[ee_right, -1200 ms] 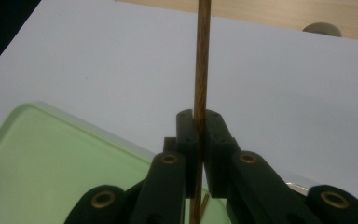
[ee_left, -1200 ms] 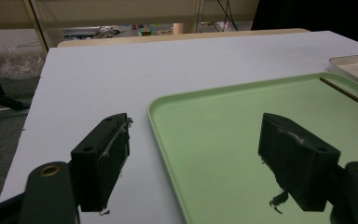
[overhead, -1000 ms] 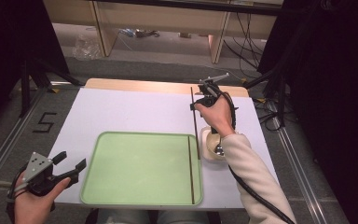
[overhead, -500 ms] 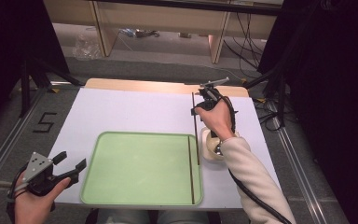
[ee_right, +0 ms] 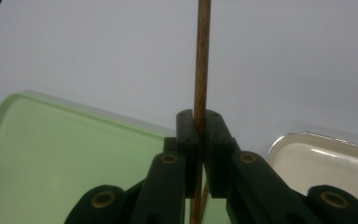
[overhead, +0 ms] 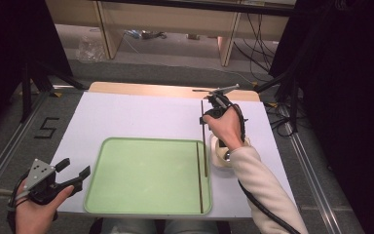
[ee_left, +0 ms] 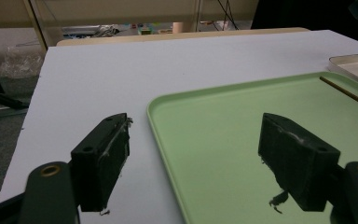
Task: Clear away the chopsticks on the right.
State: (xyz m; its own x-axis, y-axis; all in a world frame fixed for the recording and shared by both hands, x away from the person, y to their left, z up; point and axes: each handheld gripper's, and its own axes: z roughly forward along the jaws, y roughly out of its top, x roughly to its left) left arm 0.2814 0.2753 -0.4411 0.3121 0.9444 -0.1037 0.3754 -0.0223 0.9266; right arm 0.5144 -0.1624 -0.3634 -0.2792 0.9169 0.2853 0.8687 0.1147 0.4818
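Right gripper (ee_right: 199, 140) is pinching a chopstick (ee_right: 201, 56) over the tray (overhead: 126, 146)'s 3 o'clock rim; its mate (overhead: 198, 170) lies inside. I'd lower it flat alongside before letting go. Left gripper (ee_left: 193, 158) idles spread at 7.

left gripper (overhead: 73, 174): black body, two black block jaws, brass-coloured pivot rivets at the arm ends
jaw faces: pale scuffs and frayed residue on the inner pads (ee_left: 116, 149)
top plate (overhead: 39, 170): grey, three-cornered, a few small dark holes
right gripper (ee_right: 198, 135): black, linkage arms with brass-coloured rivets, small screw holes on the jaw tips
cable (overhead: 268, 214): black, trails back along the right forearm
sleeve (overhead: 265, 187): light, cream-pink, long, on the right arm
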